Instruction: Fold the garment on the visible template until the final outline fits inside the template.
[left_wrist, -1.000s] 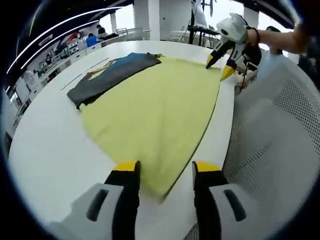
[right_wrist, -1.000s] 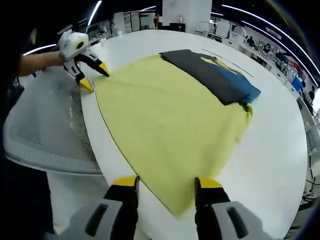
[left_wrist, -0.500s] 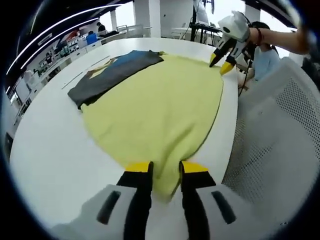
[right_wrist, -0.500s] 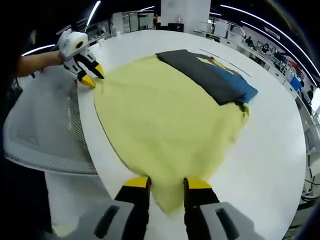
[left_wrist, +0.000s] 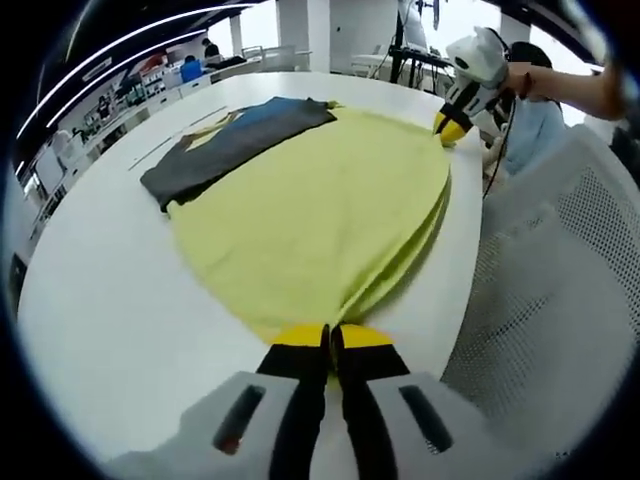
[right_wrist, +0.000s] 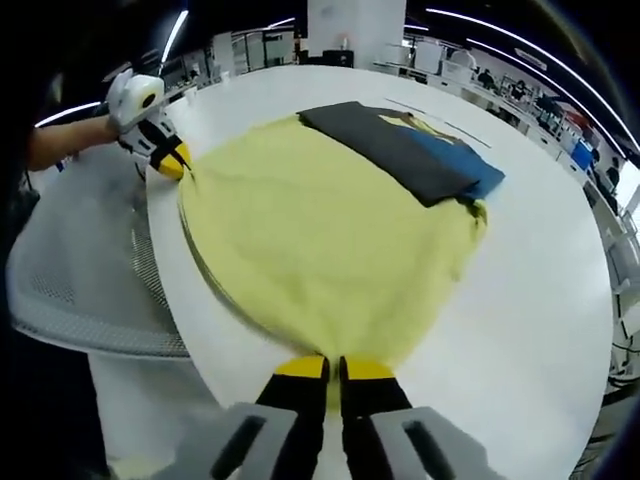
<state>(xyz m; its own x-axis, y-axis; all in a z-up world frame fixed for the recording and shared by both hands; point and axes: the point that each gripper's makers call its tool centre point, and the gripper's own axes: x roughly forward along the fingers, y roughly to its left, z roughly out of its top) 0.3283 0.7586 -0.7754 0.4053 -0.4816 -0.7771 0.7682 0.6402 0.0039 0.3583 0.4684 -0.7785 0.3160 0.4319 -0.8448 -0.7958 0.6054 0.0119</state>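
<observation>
Between both hand-held grippers' jaws: garment (left_wrist: 310, 215).

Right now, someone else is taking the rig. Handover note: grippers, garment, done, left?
Left gripper: jaws shut on a near corner of the yellow fabric garment.
Right gripper: jaws shut on the garment's other near corner, at the table edge.
The garment lies spread flat on the round white table, its far end under the dark grey and blue folded cloth. The near edge is bunched where the jaws pinch it.
Done: both corners gripped.
Left: every fold. The garment is unfolded. No template outline is discernible, so check the fit once folded.
</observation>
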